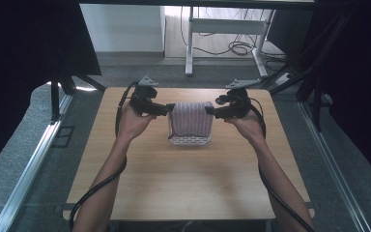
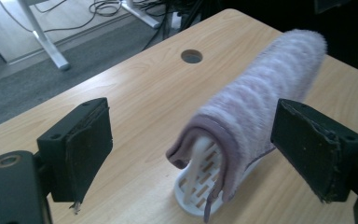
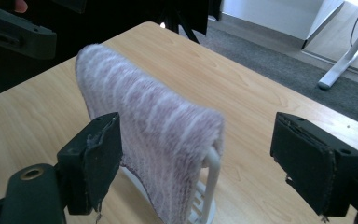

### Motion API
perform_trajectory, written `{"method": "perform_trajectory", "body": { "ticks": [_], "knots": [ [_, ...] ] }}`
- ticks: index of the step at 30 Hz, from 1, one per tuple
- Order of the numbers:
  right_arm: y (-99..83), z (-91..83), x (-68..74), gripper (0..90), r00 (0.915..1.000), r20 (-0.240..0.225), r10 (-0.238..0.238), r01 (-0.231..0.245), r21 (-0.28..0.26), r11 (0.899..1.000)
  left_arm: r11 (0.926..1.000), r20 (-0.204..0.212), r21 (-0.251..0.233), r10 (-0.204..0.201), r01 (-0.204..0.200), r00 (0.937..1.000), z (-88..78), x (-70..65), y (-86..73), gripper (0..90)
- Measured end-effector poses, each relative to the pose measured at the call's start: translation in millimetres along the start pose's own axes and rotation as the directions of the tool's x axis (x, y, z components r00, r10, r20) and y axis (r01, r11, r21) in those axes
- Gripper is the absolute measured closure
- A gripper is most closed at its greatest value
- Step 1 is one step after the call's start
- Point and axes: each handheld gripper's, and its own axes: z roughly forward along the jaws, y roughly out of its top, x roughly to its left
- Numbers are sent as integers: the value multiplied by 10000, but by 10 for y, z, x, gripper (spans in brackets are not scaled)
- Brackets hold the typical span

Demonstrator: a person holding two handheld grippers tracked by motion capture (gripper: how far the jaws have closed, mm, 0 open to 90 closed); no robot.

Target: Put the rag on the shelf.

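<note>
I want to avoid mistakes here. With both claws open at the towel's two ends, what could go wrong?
1. The towel only drapes over the light white rack; an uneven pull by the left claw or right claw may tip the rack.
2. Closing too low may also pinch the rack's bar under the cloth.

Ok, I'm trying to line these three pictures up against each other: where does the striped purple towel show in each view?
High view: the towel sits at the table's middle, draped over a white rack, between the two grippers.
Left gripper view: the towel runs from lower centre to upper right, between the open jaws.
Right gripper view: the towel runs from upper left to centre, hanging by the left jaw.
Shared landmark: the white rack under it.
</note>
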Motion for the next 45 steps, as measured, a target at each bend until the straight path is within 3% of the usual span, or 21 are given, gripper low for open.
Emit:
{"method": "perform_trajectory", "body": {
  "ticks": [10, 18, 29, 45],
  "knots": [
    [-220, -14, 101, 137, 10000, 41, -80, 79, 259, 9996, 9987, -111, 161, 494, -492, 9987, -13, -146, -224, 123],
    [-428, -44, 216, 129, 9995, -53, -308, 310, 353, 9989, 9979, -15, 124, 632, -632, 9980, -40, -270, -441, 123],
    [-754, -90, 336, 52, 9993, -82, -373, 378, 774, 9963, 9957, -218, 177, 917, -913, 9956, -132, -437, -705, 125],
    [-1247, 0, 498, 44, 9990, -387, -243, 292, 1315, 9909, 9982, -22, 188, 566, -565, 9984, -115, -620, -1199, 121]
  ]
}}
